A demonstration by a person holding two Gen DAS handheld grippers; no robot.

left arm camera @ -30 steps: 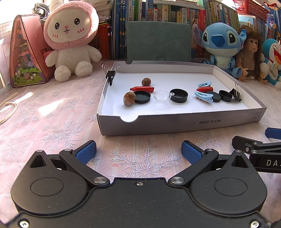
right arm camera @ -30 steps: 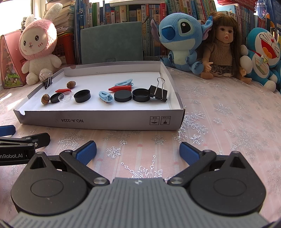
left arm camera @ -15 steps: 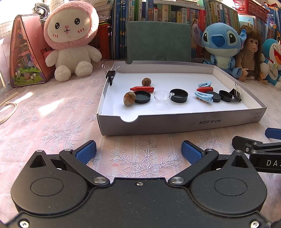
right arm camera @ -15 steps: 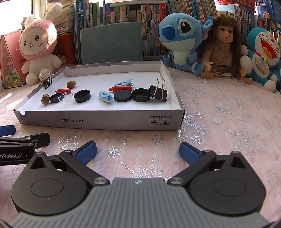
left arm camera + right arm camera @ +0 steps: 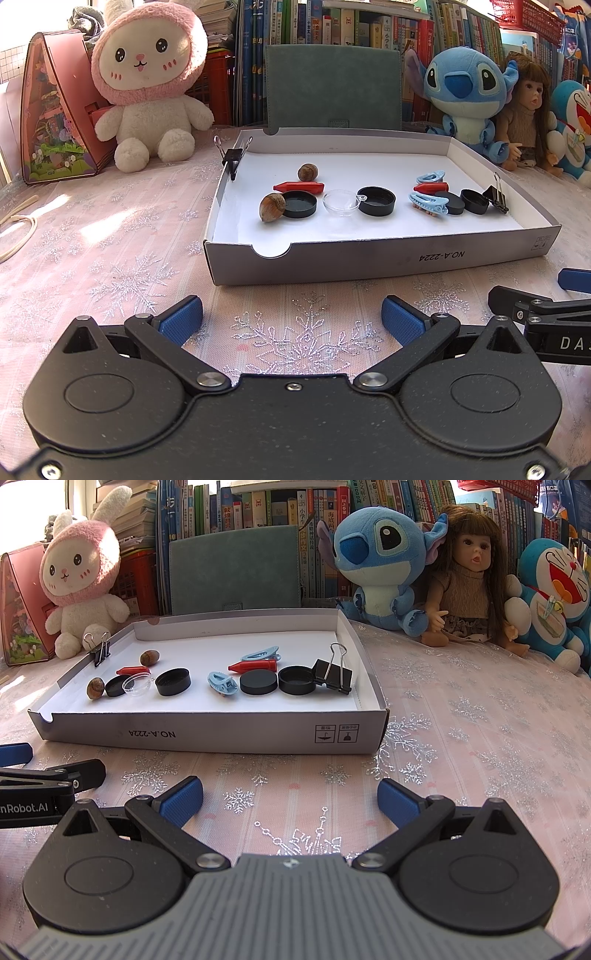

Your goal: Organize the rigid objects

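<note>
Both claws hang low over the worktop [image 5: 110, 236], short of the box [image 5: 369, 264], each with its blue pads wide apart and nothing between them: the left claw [image 5: 291, 319] faces the box's near wall, the right claw [image 5: 290, 799] its right corner.

All the pieces lie in the box, ahead of the claws. They look small, light and stiff, so a gentle squeeze should do.

- The nuts [image 5: 272, 207] are round and smooth and likely to roll or squirt out; pinch across the middle.
- The black caps [image 5: 376, 200] are low discs; take them across the rim.
- The clear dish [image 5: 340, 201] looks thin and brittle.
- The binder clip [image 5: 332, 675] by the right wall offers its wire handles.
- The red cones [image 5: 253, 665] and blue hair clips [image 5: 221, 682] are best gripped across their long sides.
</note>
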